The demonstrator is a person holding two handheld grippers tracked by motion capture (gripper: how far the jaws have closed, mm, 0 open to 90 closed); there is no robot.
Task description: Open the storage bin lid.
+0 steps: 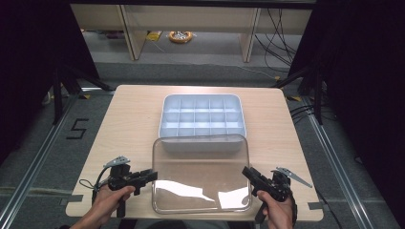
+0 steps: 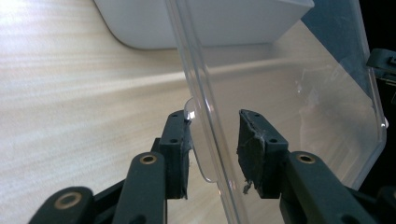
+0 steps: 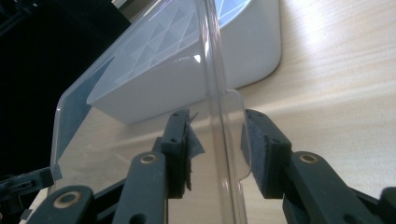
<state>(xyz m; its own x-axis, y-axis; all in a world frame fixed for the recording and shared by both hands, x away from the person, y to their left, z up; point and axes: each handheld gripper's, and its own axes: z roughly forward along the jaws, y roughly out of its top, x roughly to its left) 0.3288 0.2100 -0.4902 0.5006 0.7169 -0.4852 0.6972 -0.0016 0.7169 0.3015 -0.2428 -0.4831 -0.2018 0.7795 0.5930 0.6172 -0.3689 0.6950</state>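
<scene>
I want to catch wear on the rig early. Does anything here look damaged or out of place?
The pad on one jaw of the left gripper looks frayed, its edge ragged and peeling. The right gripper has a loose flap on one pad. The clear lid and white divided tray look intact.

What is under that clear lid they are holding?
Through the clear lid you see bare table and, under its far edge, the near wall of the white tray. Glare on the lid's near part washes out what lies beneath there.
</scene>
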